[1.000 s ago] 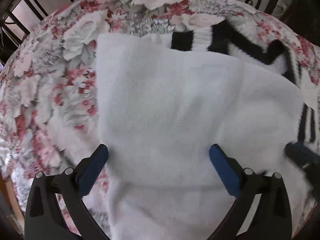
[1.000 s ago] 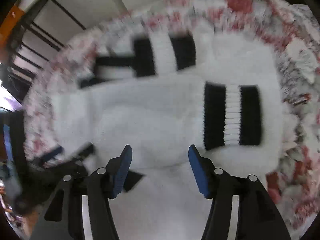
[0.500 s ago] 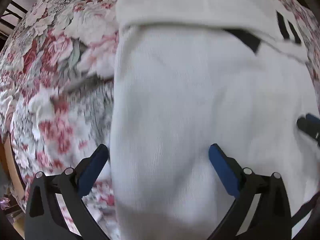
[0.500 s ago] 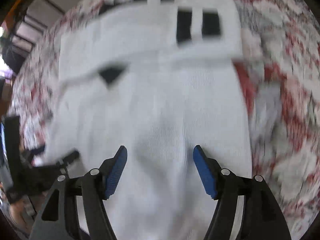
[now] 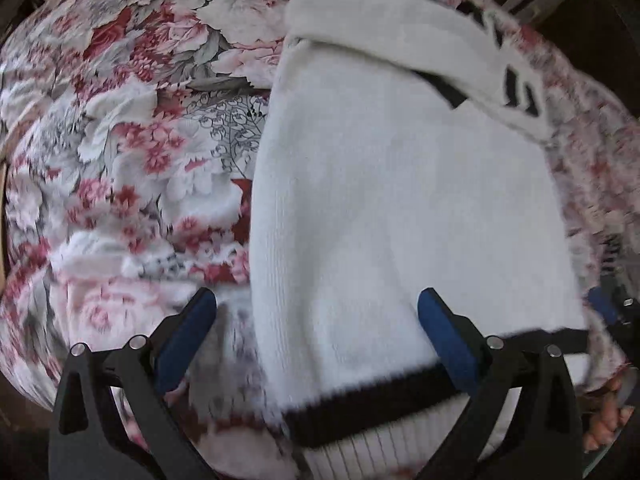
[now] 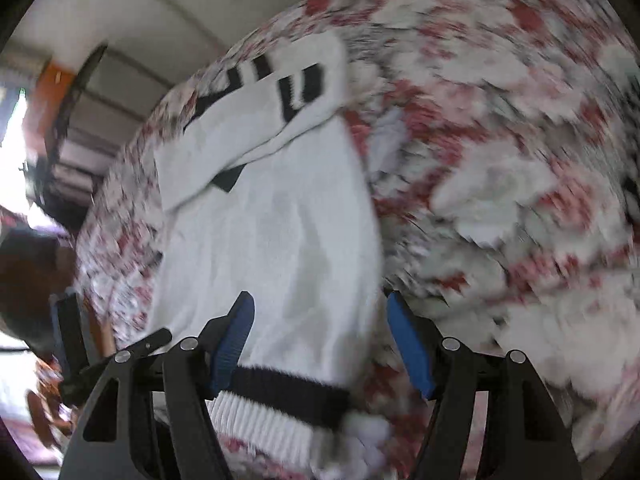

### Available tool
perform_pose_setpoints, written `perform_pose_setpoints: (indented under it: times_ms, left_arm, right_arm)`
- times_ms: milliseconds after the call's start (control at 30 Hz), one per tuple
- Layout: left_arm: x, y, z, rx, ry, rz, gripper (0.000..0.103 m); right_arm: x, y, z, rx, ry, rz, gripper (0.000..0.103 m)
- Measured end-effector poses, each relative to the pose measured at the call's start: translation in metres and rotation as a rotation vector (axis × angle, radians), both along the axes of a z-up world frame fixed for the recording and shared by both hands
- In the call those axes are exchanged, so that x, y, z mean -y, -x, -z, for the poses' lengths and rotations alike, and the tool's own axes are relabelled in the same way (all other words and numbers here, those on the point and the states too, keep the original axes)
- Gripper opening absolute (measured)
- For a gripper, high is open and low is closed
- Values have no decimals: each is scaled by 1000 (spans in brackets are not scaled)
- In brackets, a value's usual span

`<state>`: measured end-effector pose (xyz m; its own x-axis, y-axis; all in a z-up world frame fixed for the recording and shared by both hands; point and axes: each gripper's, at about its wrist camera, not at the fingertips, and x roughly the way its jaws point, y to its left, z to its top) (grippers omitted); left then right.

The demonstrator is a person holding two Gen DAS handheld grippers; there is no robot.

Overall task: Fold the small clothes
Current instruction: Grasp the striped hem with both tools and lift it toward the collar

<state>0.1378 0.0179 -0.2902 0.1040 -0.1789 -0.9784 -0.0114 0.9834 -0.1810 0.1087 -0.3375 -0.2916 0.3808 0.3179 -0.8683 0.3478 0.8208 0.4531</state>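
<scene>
Beneath everything lies the round tabletop under its red, pink and grey floral cloth (image 5: 132,152), which fills most of both views. On it rests the white knitted sweater with black stripes (image 5: 400,200), lying lengthwise away from me: its black-banded ribbed hem is nearest, just under my jaws, and at the far end a sleeve with black bars (image 5: 516,92) is already folded across the body.

A second ago I was looking down at the sleeve end and the middle of the garment; now both views sit over the near hem, so I have drawn back along the sweater toward its bottom edge. I judge the sleeve fold done and the next step to be lifting the hem and carrying it to the far end.

My left gripper (image 5: 316,324) has its blue jaws spread wide, straddling the sweater's left edge with nothing pinched. My right gripper (image 6: 320,332) is likewise spread, a little wider than a second ago, astride the right edge above the hem, gripping nothing.

I see no containers here; nothing is held in anything.
</scene>
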Motion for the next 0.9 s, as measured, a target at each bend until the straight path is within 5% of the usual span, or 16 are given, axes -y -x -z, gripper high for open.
perform_pose_setpoints:
  times_ms: [167, 533, 700, 900]
  left_arm:
    - [-3, 27, -23, -13, 95, 4, 98]
    - [3, 2, 10, -42, 157, -4, 98]
    - [1, -12, 14, -53, 302, -66, 98]
    - [-12, -8, 13, -58, 368, -84, 83]
  right_arm:
    - [11, 28, 0, 4, -95, 66, 69]
    - [-5, 20, 14, -1, -64, -8, 67]
    - [-10, 20, 15, 3, -84, -18, 63]
    - [-10, 27, 15, 10, -129, -16, 59]
